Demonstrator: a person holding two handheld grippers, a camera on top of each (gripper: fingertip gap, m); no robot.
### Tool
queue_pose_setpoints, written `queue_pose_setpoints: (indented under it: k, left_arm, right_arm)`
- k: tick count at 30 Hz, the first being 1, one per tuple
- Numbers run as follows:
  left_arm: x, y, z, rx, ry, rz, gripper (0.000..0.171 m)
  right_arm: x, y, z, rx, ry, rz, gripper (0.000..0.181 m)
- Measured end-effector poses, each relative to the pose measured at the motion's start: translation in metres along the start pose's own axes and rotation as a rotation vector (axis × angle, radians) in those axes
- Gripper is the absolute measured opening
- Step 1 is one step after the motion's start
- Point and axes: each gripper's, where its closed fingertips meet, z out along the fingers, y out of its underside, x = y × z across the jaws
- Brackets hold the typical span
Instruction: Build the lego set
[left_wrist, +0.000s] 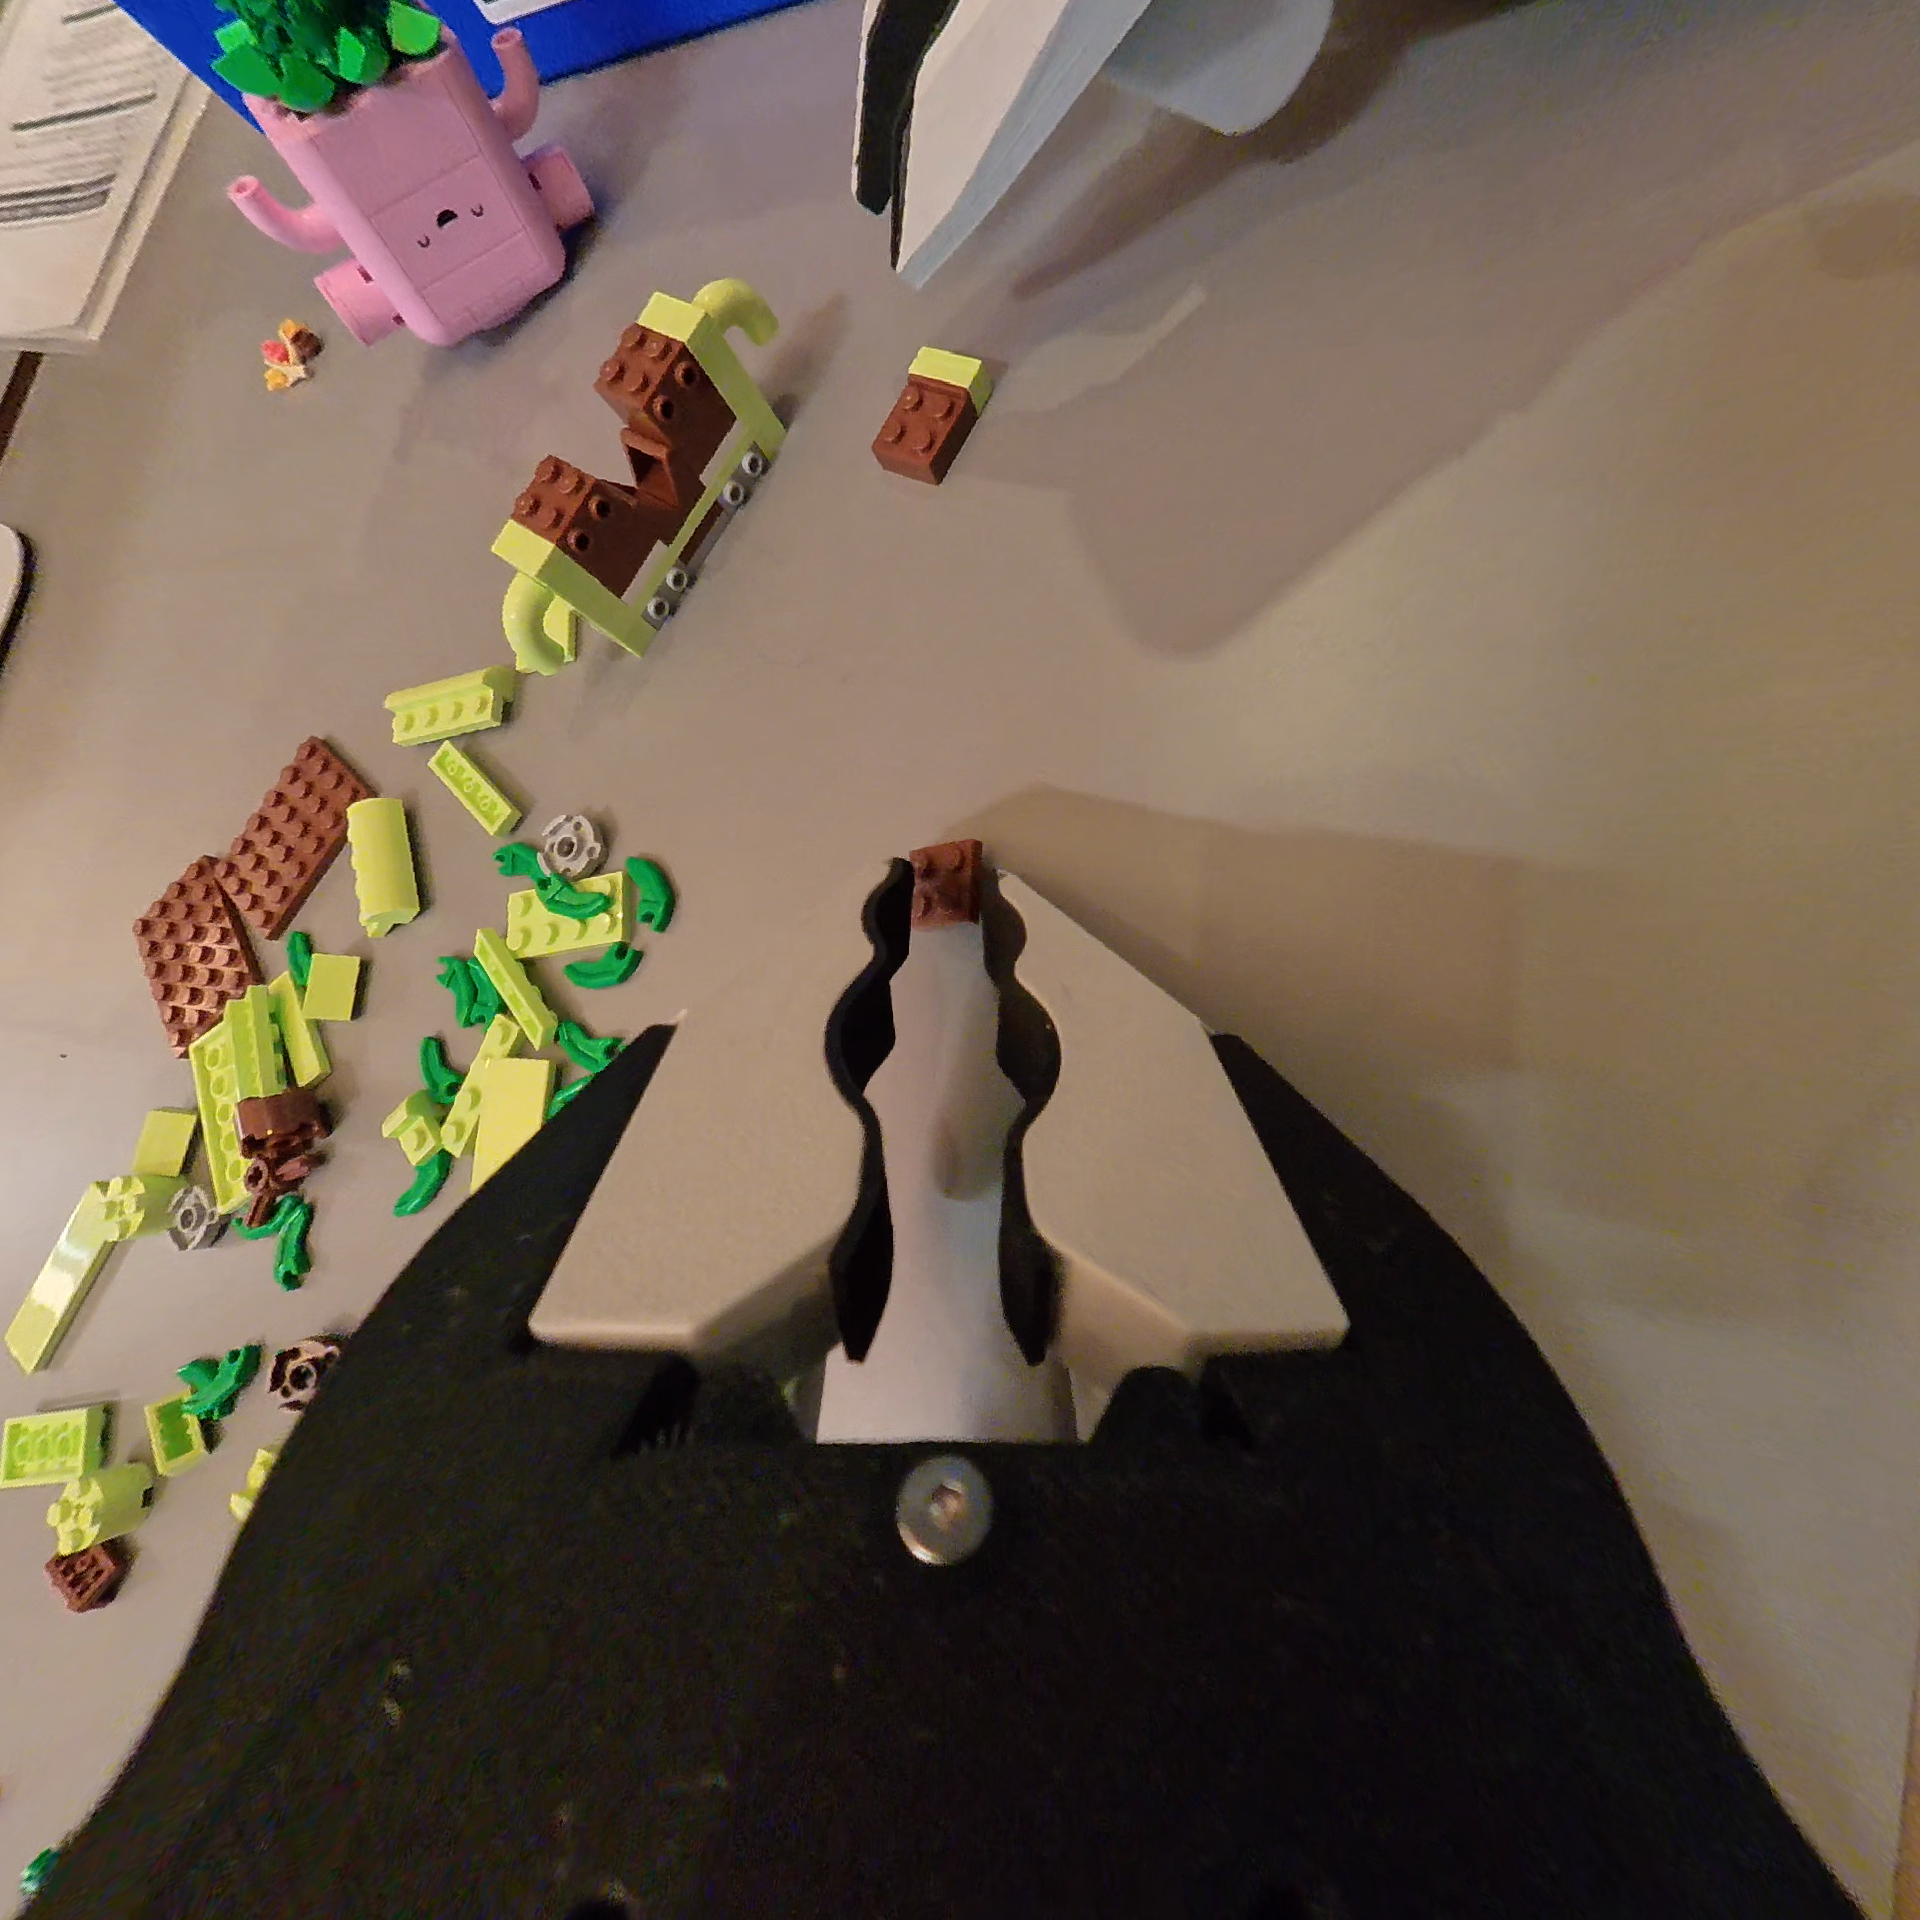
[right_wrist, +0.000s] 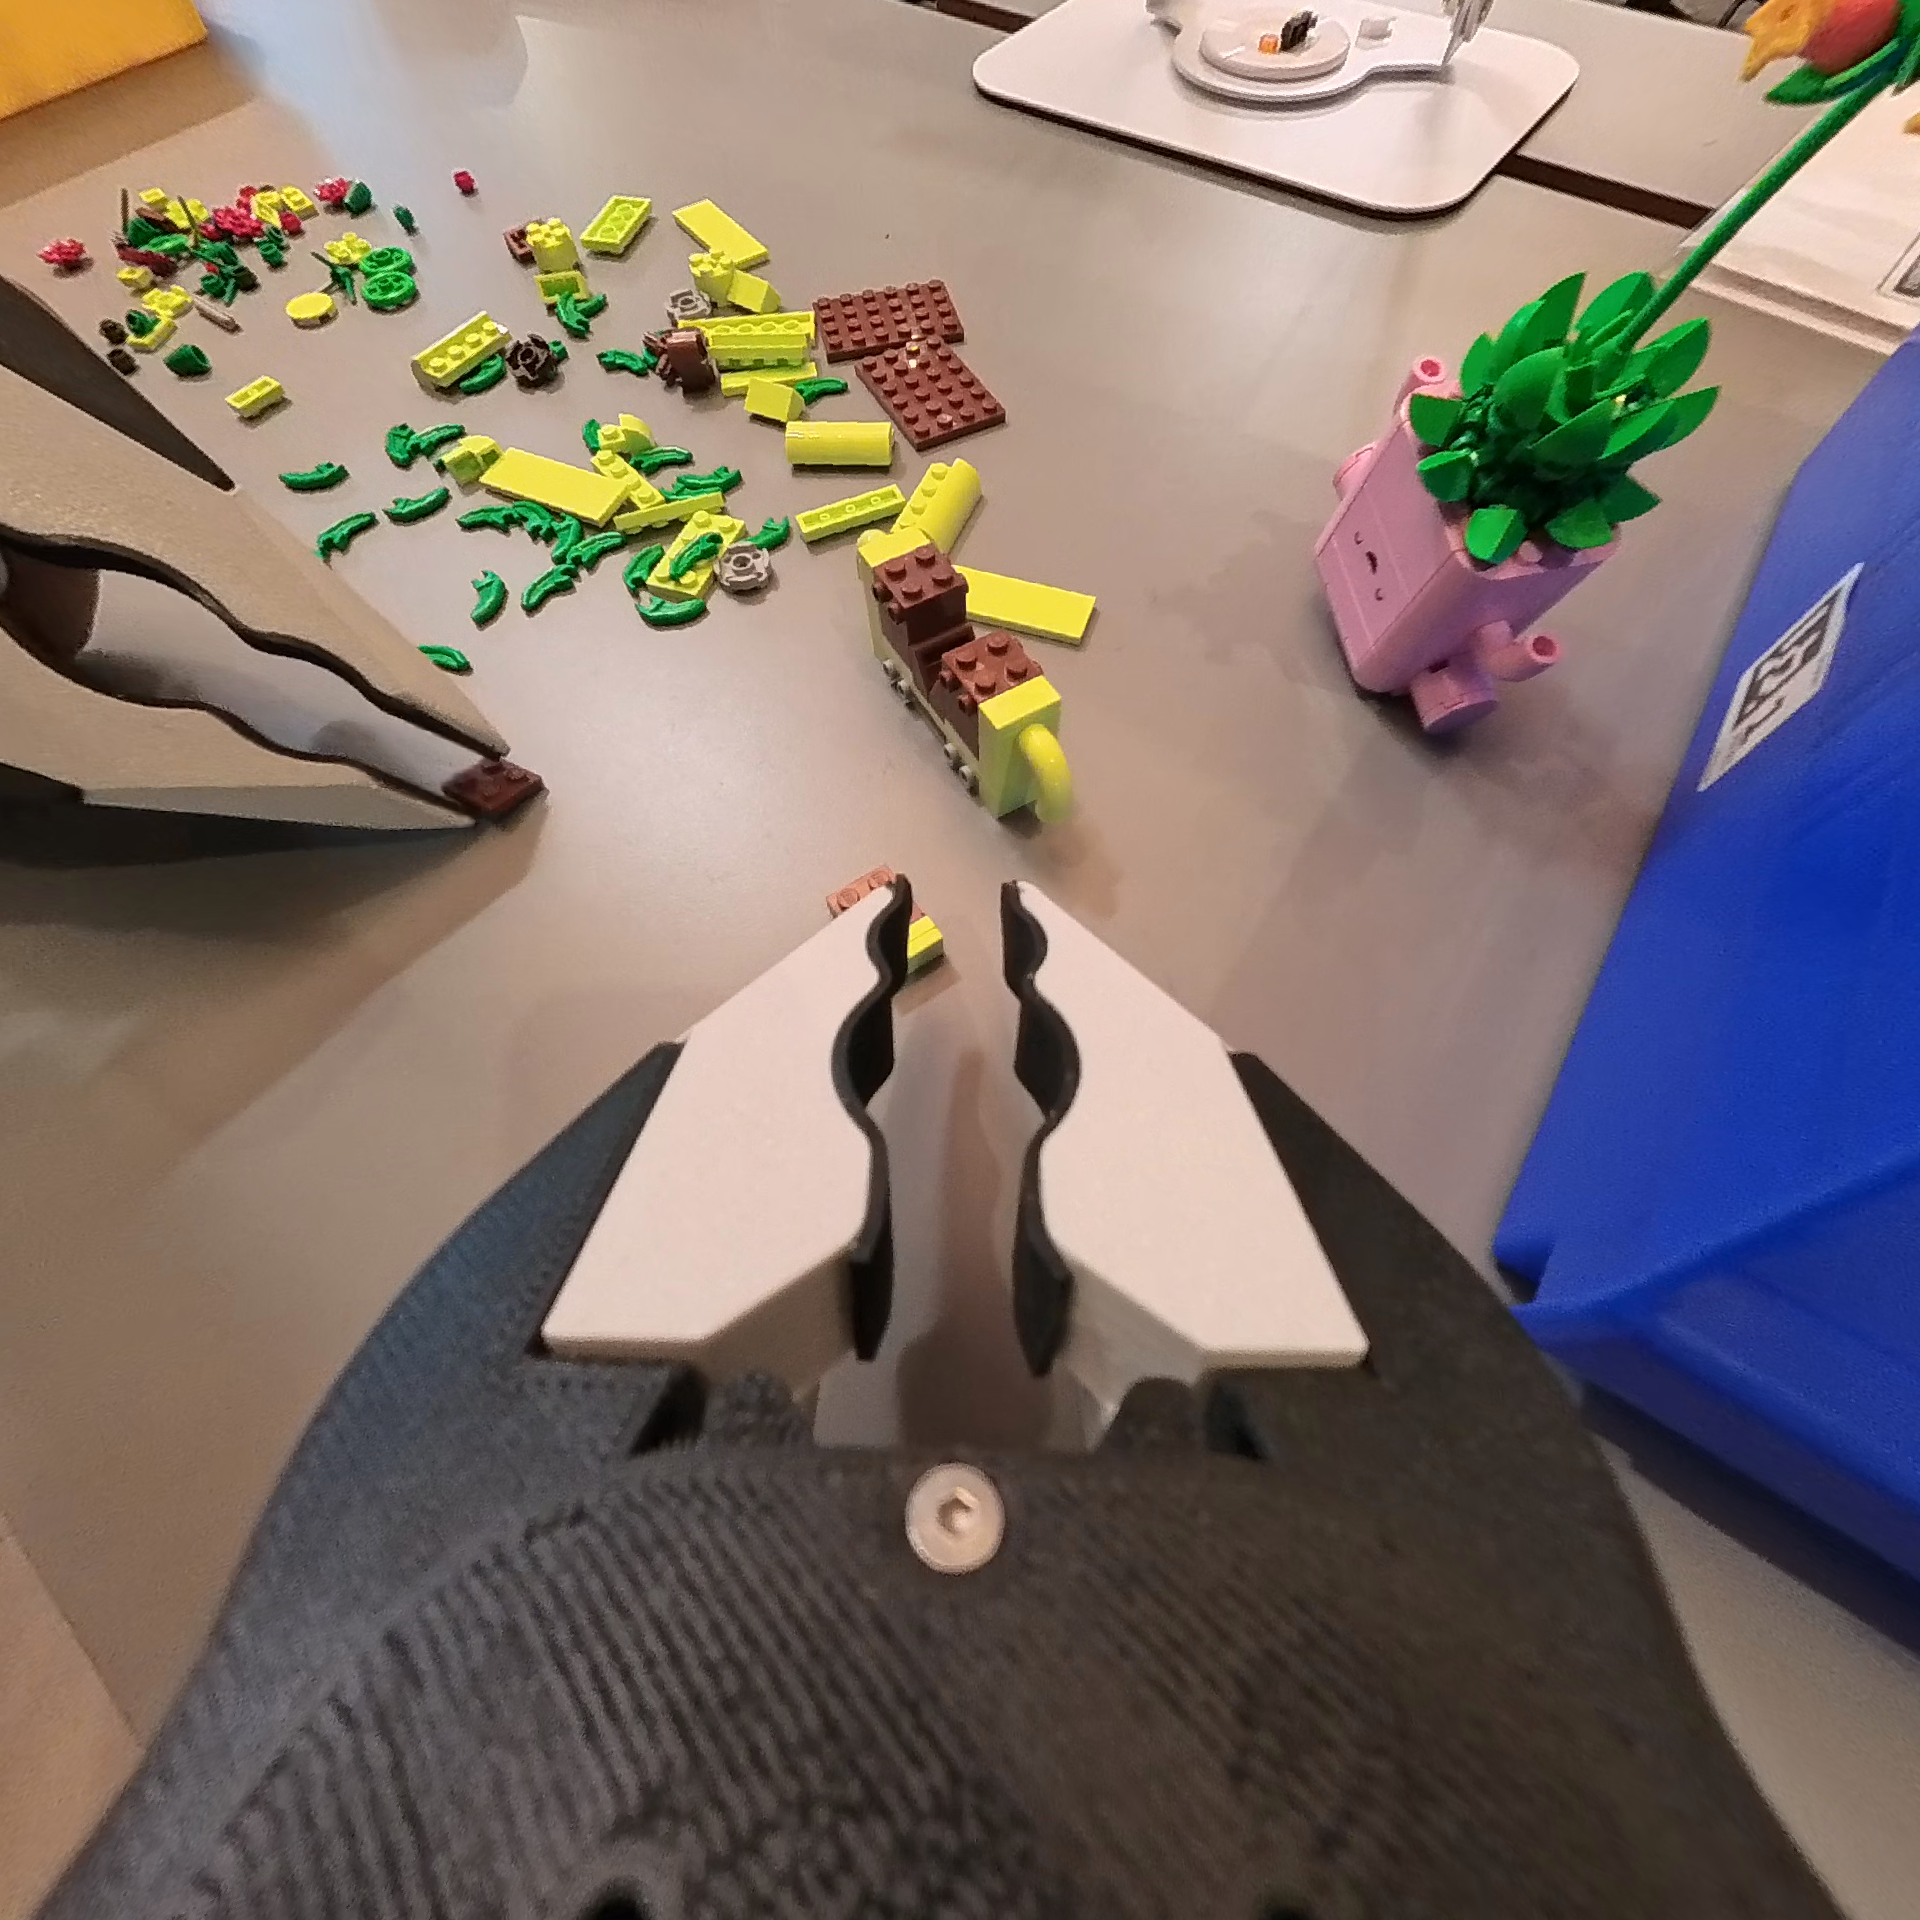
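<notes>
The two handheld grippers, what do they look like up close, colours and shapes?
Both match. The left gripper and right gripper each have a black, rough-textured printed body with one silver screw at its centre, and two pale grey wedge-shaped fingers tapering to points. Wavy black pads line the inner finger faces. No cables, markings or sleeves are visible.

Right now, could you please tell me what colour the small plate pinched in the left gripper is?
Reddish brown; the small studded plate shows best in the left wrist view, at the left gripper tips.
</notes>
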Motion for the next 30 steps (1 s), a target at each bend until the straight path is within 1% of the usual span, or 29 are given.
queue_pose_setpoints:
  k: [9,21,27,30]
  left_arm:
    - [0.0024,-0.0031,-0.0035,0.031,0.039,-0.022,0.014]
    - [-0.0010,-0.0011,-0.0040,0.063,0.150,-0.222,0.019]
    - [-0.0008,0.0041,-0.0006,0.023,0.137,-0.216,0.019]
    - [-0.0004,0.0040,-0.0007,0.023,0.135,-0.211,0.019]
  right_arm:
    - [-0.0001,0.0000,0.0000,0.000,0.000,-0.001,0.015]
    - [-0.0001,0.0003,0.0004,-0.003,0.000,-0.002,0.015]
    - [-0.0003,0.0008,0.0009,-0.008,0.002,-0.005,0.015]
    - [-0.0002,0.0010,0.0010,-0.010,0.003,-0.005,0.015]
